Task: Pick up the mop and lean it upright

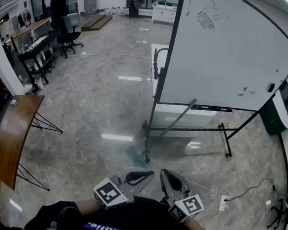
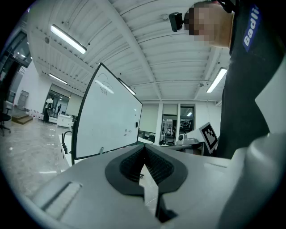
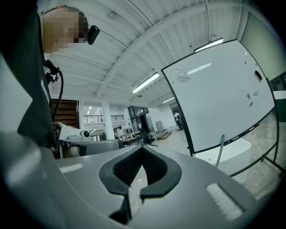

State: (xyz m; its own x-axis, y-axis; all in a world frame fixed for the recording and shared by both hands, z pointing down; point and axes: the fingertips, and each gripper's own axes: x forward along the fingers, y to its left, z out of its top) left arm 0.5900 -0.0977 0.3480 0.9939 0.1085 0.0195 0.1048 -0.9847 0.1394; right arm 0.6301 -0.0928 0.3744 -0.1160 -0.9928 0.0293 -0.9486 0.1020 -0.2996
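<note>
Left tongs (image 1: 139,176) shut tight, nothing in them. Right tongs (image 1: 170,181) shut and empty too, both held low and near. Mop (image 1: 176,120) farther off, slanted against the whiteboard (image 1: 230,49), head down on the shiny floor (image 1: 100,98).

Likely trouble from here:
- No grip at all without opening the tongs first.
- Thin pole, easy to lose from a weak pinch, then a flat fall.
- Smooth floor, so a risk of the head sliding out.
- A bump could push the whiteboard stand.
- Plug strip (image 1: 222,202) near right, easy to trip on.
</note>
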